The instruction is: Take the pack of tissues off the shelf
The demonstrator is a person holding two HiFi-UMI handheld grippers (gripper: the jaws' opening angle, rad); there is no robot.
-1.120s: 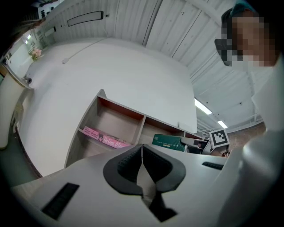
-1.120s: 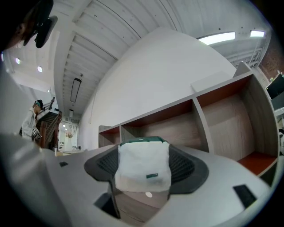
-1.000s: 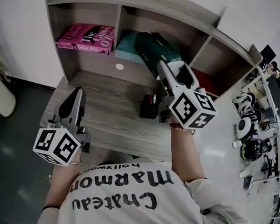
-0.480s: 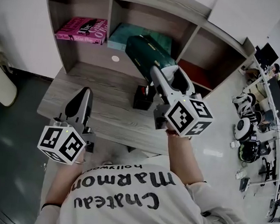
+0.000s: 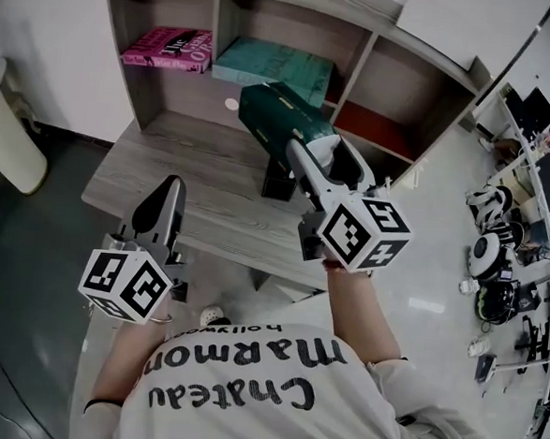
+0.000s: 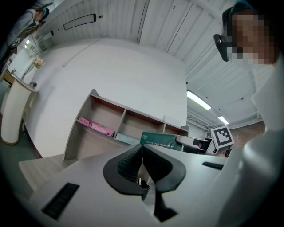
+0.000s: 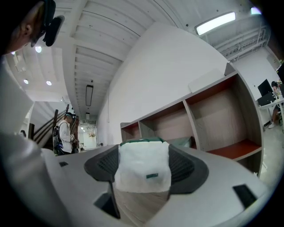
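A pink book lies flat well beyond the left hand-held gripper, with a teal book to its right. A small black object stands on the wooden table, just beside the right hand-held gripper. A pale bin stands far left.

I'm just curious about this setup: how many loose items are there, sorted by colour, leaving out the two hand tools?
Pink: 1 (book)
Teal: 1 (flat item)
Dark green: 1 (tissue pack)
Black: 1 (small box)
Total: 4
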